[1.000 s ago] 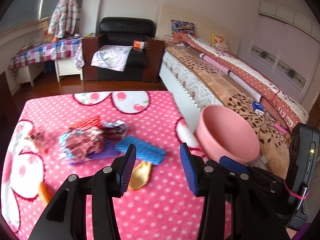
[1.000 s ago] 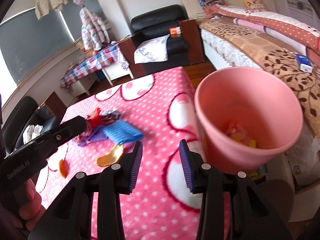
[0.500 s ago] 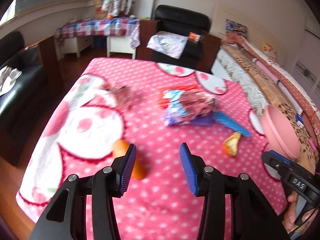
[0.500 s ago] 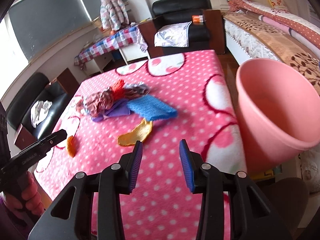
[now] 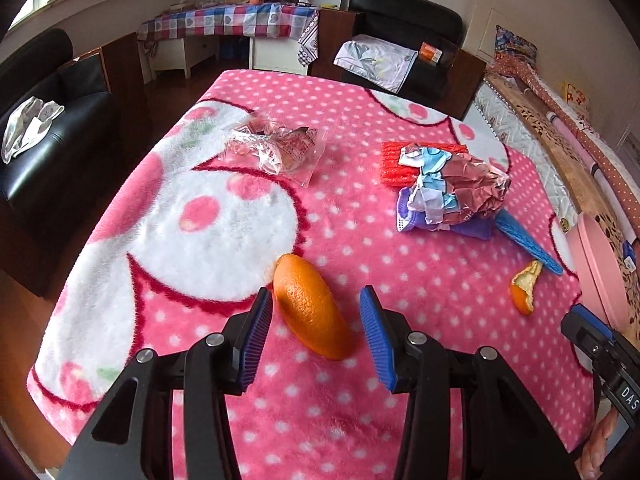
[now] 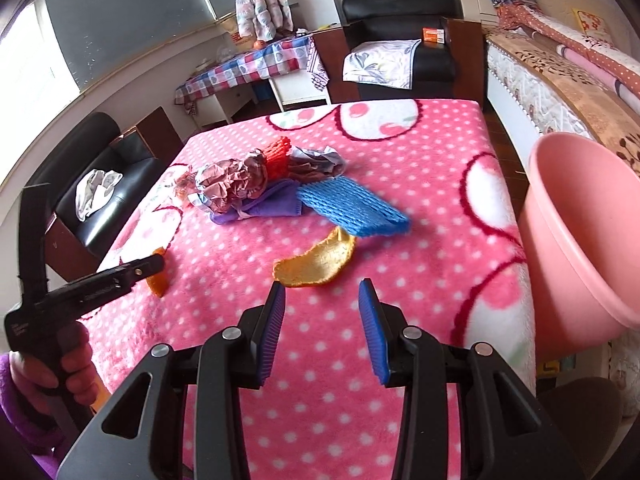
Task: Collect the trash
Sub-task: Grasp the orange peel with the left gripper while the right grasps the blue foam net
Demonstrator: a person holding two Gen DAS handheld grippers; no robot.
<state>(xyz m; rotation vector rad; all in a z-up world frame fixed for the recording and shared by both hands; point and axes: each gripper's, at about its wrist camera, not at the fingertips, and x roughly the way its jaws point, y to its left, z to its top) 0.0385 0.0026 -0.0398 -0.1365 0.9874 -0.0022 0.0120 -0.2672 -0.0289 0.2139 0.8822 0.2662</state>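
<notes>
Left claw point(image 5: 316, 336): jaws apart, nothing held; a large orange peel point(image 5: 310, 306) lies between the pads, touching neither by the look of it.
Right claw point(image 6: 322, 330): jaws apart and empty, poised just short of a curled peel point(image 6: 318, 262), pale side up.
Desk point(image 5: 420, 380): covered in a fluffy pink dotted blanket; the pile is soft, so pads can press in a little.
Other trash: crumpled wrappers point(image 5: 452, 196) on purple cloth, blue foam net point(image 6: 352, 206), red net point(image 5: 400, 160), clear bag point(image 5: 276, 150), all farther back.
Bin point(image 6: 580, 240): pink, standing off the desk's right edge, near the right claw.
Step in hand (judged): left claw closing on the large peel.
How to do it well: sink the pads to straddle the peel's narrow width, close squarely across its hump, avoid pinching blanket fibres.
Risk: the domed, slick skin may squirt out forward if gripped near its tip.
Carry: long way to the bin; lift clear of the wrapper pile.
</notes>
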